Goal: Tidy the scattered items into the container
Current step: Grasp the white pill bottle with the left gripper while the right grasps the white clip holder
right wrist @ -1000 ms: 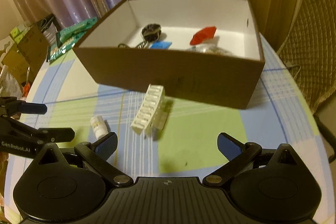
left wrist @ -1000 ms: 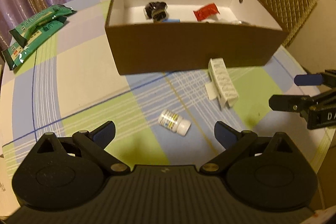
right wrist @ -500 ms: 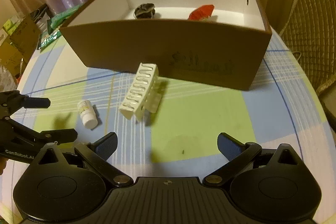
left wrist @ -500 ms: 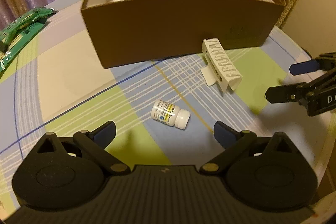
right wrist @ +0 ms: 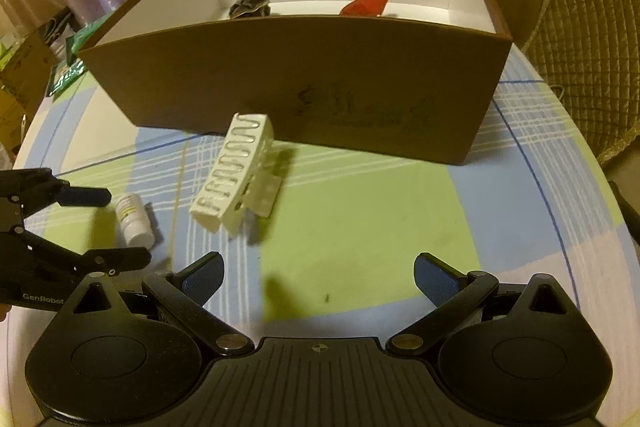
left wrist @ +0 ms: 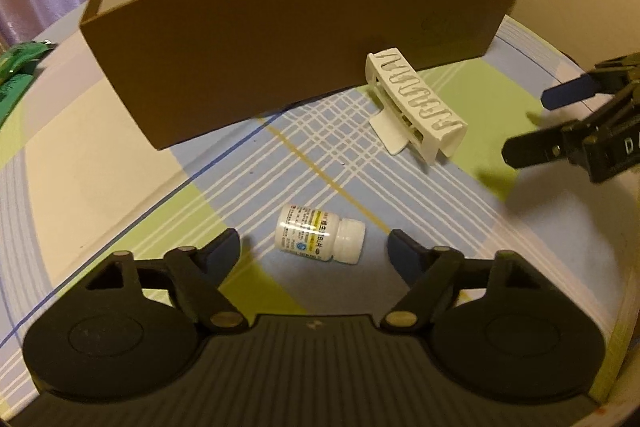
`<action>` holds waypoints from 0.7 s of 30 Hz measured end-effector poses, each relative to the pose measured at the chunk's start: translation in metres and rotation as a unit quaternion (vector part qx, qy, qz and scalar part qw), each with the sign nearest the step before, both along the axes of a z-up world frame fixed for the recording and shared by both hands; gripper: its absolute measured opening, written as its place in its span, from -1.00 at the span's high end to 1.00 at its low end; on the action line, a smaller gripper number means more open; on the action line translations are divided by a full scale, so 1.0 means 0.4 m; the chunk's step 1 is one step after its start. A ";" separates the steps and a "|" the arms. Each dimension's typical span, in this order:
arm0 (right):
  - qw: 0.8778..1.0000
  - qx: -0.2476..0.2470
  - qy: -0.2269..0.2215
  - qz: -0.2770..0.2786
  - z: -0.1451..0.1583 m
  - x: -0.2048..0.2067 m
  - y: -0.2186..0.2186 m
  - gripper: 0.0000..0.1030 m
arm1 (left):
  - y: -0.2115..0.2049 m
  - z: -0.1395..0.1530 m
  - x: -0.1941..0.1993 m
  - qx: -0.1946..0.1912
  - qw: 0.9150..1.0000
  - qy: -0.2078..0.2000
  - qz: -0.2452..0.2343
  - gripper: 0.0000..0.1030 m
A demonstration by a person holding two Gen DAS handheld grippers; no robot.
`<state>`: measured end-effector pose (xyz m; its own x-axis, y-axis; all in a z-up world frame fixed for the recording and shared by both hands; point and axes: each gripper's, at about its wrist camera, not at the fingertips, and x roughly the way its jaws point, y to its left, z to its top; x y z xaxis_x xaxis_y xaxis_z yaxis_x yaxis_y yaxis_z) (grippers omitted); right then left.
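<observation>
A small white pill bottle (left wrist: 320,235) lies on its side on the checked tablecloth. My left gripper (left wrist: 314,251) is open, low over the table, with the bottle between its fingertips. A white hair claw clip (left wrist: 416,109) lies just in front of the brown box (left wrist: 280,39). My right gripper (right wrist: 318,275) is open and empty, a short way before the clip (right wrist: 236,171). In the right wrist view the bottle (right wrist: 134,213) sits between the left gripper's fingers (right wrist: 88,197). The box (right wrist: 304,75) holds a dark item (right wrist: 250,7) and a red packet (right wrist: 366,3).
Green packets (left wrist: 16,67) lie at the far left of the table. A quilted chair (right wrist: 580,39) stands at the right behind the box. The table's round edge (right wrist: 624,227) runs close on the right. The right gripper's fingers (left wrist: 568,91) show at the right of the left wrist view.
Both grippers have dropped lower and moved forward. The left gripper's fingertips now flank the pill bottle. The right gripper has come nearer the clip. Both stay open.
</observation>
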<state>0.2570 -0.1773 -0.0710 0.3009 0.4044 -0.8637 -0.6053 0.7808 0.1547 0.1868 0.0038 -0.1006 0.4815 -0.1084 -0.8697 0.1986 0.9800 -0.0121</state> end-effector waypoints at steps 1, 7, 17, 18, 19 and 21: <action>1.000 0.000 -0.001 -0.001 0.001 0.003 -0.001 -0.92 | 0.003 -0.002 0.003 -0.002 1.000 0.000 -0.003 -0.49; 1.000 0.003 -0.001 0.003 0.008 0.011 0.010 -0.92 | 0.009 -0.010 0.022 -0.018 0.999 0.003 -0.034 -0.28; 0.999 0.022 -0.008 0.028 0.029 0.013 0.065 -0.91 | 0.056 -0.004 0.019 -0.024 1.000 -0.003 -0.006 0.18; 0.999 0.023 -0.008 0.032 0.028 0.013 0.076 -0.91 | 0.065 0.001 0.019 -0.024 1.000 -0.004 0.001 0.18; 0.999 0.023 -0.010 0.035 0.028 0.014 0.086 -0.91 | 0.072 0.006 0.018 -0.023 1.000 -0.006 0.008 0.18; 0.999 0.022 -0.014 0.041 0.026 0.017 0.108 -0.91 | 0.086 0.016 0.020 -0.019 1.000 -0.008 0.022 0.18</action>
<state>0.2637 -0.1342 -0.0606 0.2891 0.4668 -0.8358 -0.6718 0.7210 0.1702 0.1950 0.0383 -0.0943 0.5009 -0.1185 -0.8573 0.1551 0.9868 -0.0457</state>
